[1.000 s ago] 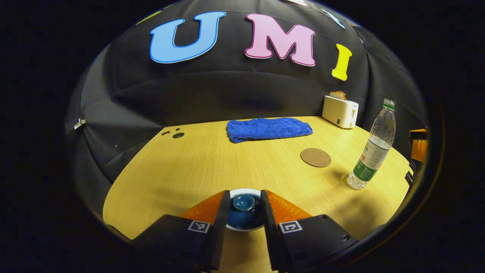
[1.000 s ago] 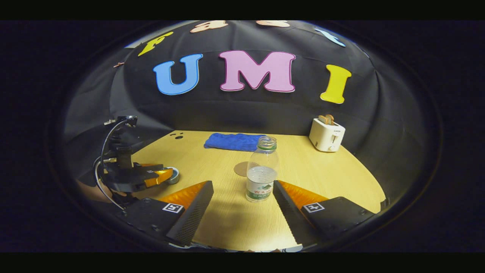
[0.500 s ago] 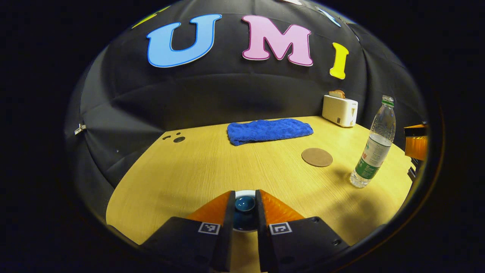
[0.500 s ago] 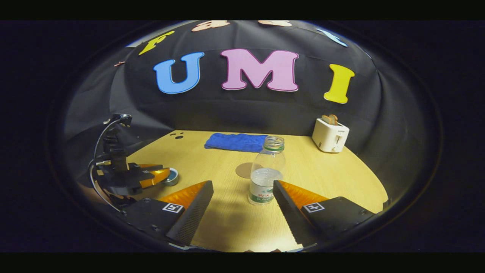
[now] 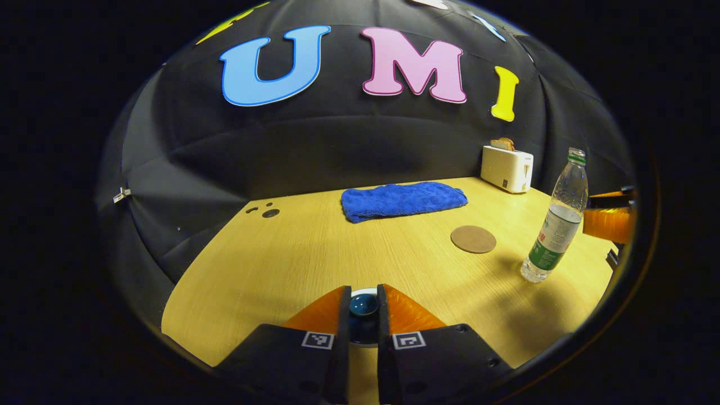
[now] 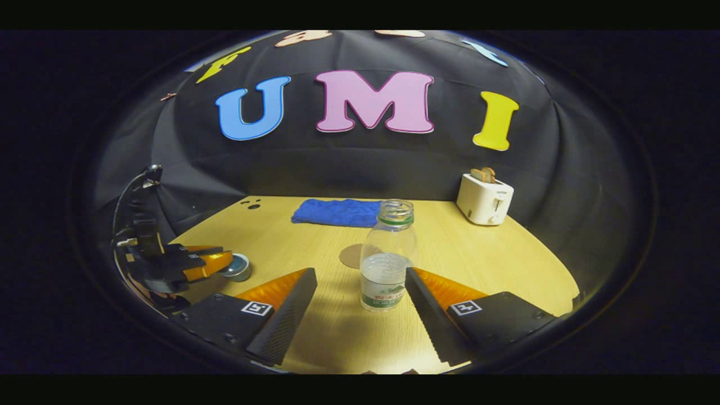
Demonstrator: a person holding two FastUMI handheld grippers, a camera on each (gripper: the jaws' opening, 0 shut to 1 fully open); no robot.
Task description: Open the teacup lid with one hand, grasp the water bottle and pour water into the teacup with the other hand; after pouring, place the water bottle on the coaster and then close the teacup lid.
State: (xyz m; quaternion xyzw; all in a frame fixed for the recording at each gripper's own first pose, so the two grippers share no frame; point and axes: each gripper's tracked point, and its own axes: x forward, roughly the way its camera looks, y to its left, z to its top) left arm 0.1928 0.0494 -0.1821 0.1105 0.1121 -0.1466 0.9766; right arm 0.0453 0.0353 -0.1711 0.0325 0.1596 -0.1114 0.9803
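Observation:
The dark blue teacup lid sits on its white-rimmed teacup near the table's front left. My left gripper is shut on the lid's knob, one finger on each side; the left gripper also appears at the left of the right gripper view. A clear water bottle with a green label and no cap stands upright just ahead of my right gripper, which is open, the bottle beyond its fingertips. The bottle and an orange finger show at the far right. A round brown coaster lies beside the bottle, also behind the bottle as coaster.
A folded blue towel lies at the back of the wooden table. A white toaster with bread stands in the back right corner. Small dark holes mark the table's back left.
My left gripper's fingers have closed in on the lid's knob from a wide gap. The right gripper has drifted slightly; the bottle stands a little nearer its fingers.

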